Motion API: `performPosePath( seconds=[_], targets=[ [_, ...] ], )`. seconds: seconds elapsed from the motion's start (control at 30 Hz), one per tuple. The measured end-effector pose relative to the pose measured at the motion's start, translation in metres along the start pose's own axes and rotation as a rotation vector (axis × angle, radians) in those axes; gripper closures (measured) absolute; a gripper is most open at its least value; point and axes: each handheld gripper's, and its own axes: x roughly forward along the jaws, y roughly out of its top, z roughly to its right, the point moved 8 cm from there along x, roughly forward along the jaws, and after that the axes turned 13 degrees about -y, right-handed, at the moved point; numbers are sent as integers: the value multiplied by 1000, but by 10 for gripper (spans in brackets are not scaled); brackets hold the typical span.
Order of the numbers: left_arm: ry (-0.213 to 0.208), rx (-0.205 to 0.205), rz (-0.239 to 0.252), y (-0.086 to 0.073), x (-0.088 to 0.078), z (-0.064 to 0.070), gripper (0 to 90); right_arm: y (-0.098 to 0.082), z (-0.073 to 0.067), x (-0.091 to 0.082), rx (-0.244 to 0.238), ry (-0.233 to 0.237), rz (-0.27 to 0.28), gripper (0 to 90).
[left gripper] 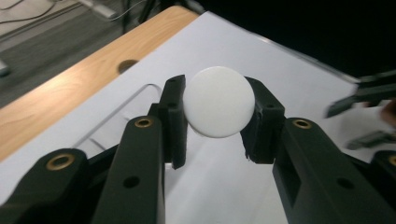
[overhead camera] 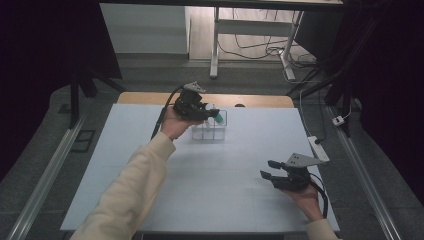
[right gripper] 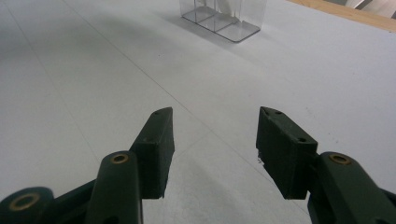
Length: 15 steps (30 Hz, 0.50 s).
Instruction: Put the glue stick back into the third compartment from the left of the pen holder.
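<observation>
My left gripper [overhead camera: 212,114] is shut on a small cylindrical item and holds it just above a clear compartment box [overhead camera: 209,129] at the far middle of the white table [overhead camera: 150,165]. The item's green end [overhead camera: 218,116] sticks out to the right in the high view. Its round white end [left gripper: 218,108] faces the camera in the left gripper view, pinched between both pads. My right gripper [overhead camera: 266,169] hovers open near the front right of the table with nothing between its jaws [right gripper: 215,135]. The clear box [right gripper: 219,18] stands far ahead of it.
A wooden strip [overhead camera: 250,100] with a round hole [left gripper: 127,64] runs along the table's far edge. A white power strip [overhead camera: 318,148] lies off the right side. A desk frame [overhead camera: 215,45] and floor cables [overhead camera: 260,50] stand beyond the table.
</observation>
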Motion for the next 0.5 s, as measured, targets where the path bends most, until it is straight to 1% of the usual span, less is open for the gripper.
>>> performPosePath(
  seconds=[0.07,0.17,0.2,0.23,0.33,0.43,0.5],
  targets=[
    [19,-7,-26,2,6,-8,648,0,0,1,2,-1,2,458],
    [36,-19,-71,3,17,-18,648,-1,1,1,2,-1,-5,455],
    [51,-20,-86,3,21,-22,647,-1,1,1,3,-1,-7,455],
    [57,-26,-94,3,25,-25,648,-2,1,1,1,-2,-11,455],
    [48,-47,-103,2,36,-32,647,-3,1,2,0,0,-20,452],
    [43,-50,-121,0,46,-35,646,-4,1,3,1,3,-22,451],
    [44,-56,-125,-2,51,-37,643,-5,1,4,0,4,-28,451]
  ],
)
